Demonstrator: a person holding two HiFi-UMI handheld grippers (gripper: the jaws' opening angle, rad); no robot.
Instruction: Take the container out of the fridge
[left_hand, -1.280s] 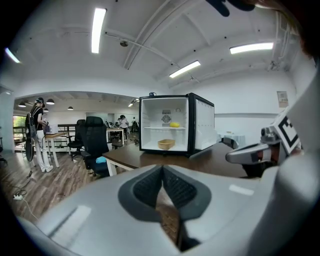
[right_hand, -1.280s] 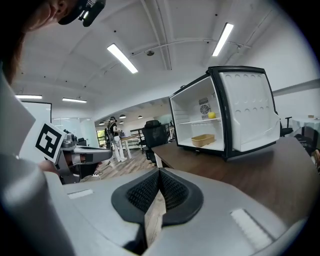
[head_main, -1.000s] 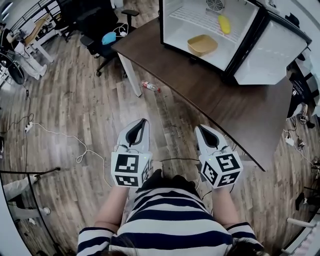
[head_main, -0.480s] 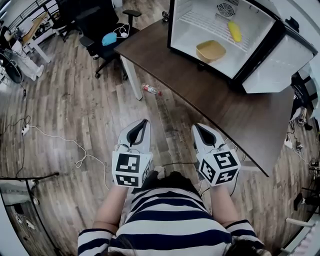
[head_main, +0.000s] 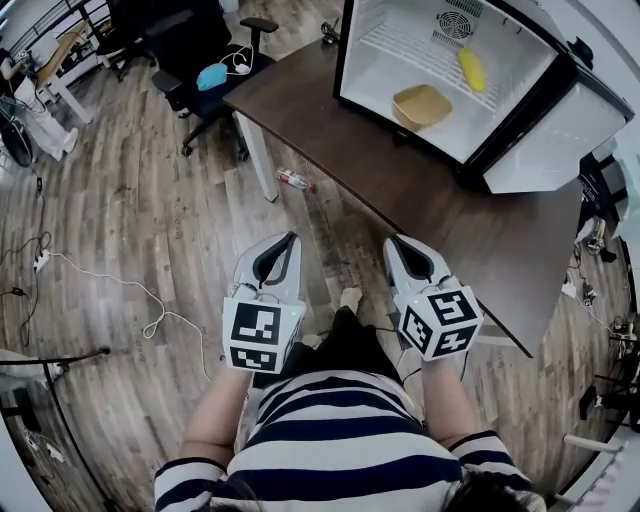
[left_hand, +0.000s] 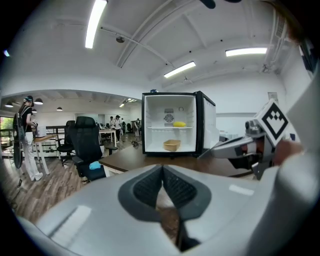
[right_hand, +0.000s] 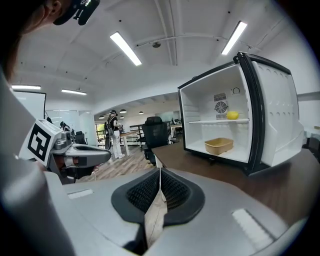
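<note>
A tan container (head_main: 421, 104) sits on the floor of the open mini fridge (head_main: 375, 75), which stands on the dark wooden table (head_main: 440, 210). A yellow item (head_main: 470, 68) lies on the shelf above it. My left gripper (head_main: 285, 239) and right gripper (head_main: 394, 243) are held side by side over the wooden floor, short of the table's near edge. Both are shut with nothing between their pads. The container (left_hand: 171, 145) shows far ahead beyond the left gripper (left_hand: 162, 167), and the container (right_hand: 219, 145) lies ahead and to the right of the right gripper (right_hand: 159, 170).
The fridge door (head_main: 545, 135) hangs open to the right. A black office chair (head_main: 190, 60) with a blue item on it stands left of the table. A bottle (head_main: 293, 180) and a white cable (head_main: 140, 295) lie on the floor. A person (left_hand: 27, 137) stands far left.
The fridge and table have shifted in the head view and the grippers sit a little higher as the person moves toward the table. Both grippers stay shut.
</note>
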